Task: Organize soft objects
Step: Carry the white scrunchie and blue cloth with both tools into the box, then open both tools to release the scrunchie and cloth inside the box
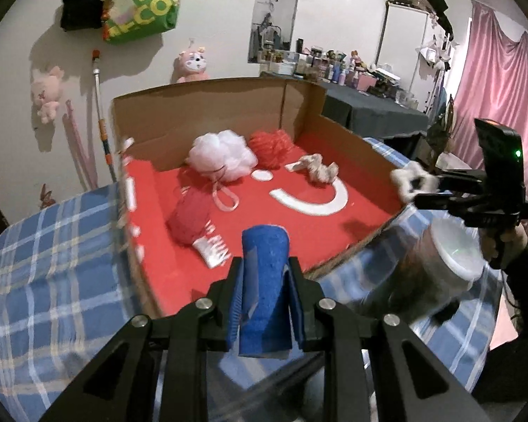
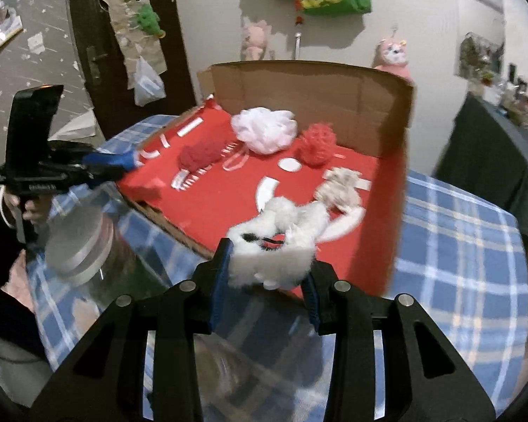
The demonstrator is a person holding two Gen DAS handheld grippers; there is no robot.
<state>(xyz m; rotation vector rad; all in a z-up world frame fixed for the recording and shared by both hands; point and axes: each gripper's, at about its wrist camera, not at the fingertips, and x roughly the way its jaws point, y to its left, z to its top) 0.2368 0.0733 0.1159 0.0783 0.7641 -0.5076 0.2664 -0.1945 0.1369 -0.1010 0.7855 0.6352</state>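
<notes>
Left wrist view: the left gripper (image 1: 265,277) clamps a blue sponge (image 1: 264,281), its near end cut off behind the jaws. Ahead lies the cardboard box (image 1: 211,112); a blurred jar (image 1: 440,263) sits to the right.

Right wrist view: the right gripper (image 2: 269,274) grips a white fluffy toy (image 2: 281,242), its shape smeared, just short of the box.

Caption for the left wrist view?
Left hand-held gripper clamps a blue sponge before the red-lined cardboard box holding soft items.

Pale wall (image 1: 228,17) with hanging plush toys (image 1: 45,93), pink curtain (image 1: 500,81), dark door (image 2: 123,35), cluttered dresser (image 1: 369,105) beyond.
</notes>
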